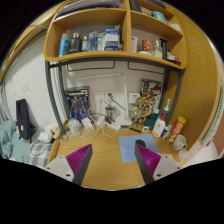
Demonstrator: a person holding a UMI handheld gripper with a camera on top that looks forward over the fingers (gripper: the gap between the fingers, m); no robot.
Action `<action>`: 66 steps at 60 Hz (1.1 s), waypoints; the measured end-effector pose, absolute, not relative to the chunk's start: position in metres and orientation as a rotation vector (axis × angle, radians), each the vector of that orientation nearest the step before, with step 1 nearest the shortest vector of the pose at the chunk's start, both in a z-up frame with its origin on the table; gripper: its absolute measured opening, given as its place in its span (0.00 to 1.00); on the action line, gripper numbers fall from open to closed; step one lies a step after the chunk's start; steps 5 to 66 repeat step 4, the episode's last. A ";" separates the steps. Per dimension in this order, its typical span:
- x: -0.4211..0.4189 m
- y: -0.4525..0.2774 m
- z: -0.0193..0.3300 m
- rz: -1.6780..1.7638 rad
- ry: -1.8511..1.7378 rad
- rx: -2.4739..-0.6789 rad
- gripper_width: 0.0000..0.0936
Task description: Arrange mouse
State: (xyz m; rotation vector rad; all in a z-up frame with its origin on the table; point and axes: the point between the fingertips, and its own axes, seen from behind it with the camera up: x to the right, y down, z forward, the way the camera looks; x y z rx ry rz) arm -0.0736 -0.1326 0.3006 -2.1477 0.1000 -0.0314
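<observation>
Gripper view: my gripper (113, 160) hung spread above the desk (105, 172), blue mouse pad (132, 146) just ahead.

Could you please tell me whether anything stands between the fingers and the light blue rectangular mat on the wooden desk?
Nothing visible does. The light blue rectangular mat lies flat just ahead of the open gripper, with only bare wooden desk between. I cannot make out a mouse.

1 gripper-mounted view, facing desk (110, 165) and shelves (110, 50) ahead
</observation>
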 end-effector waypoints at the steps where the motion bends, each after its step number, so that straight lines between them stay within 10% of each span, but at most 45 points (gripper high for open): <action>1: -0.074 -0.134 0.300 -0.031 0.102 -2.147 0.93; 66: -0.072 -0.138 0.299 -0.034 0.104 -2.149 0.92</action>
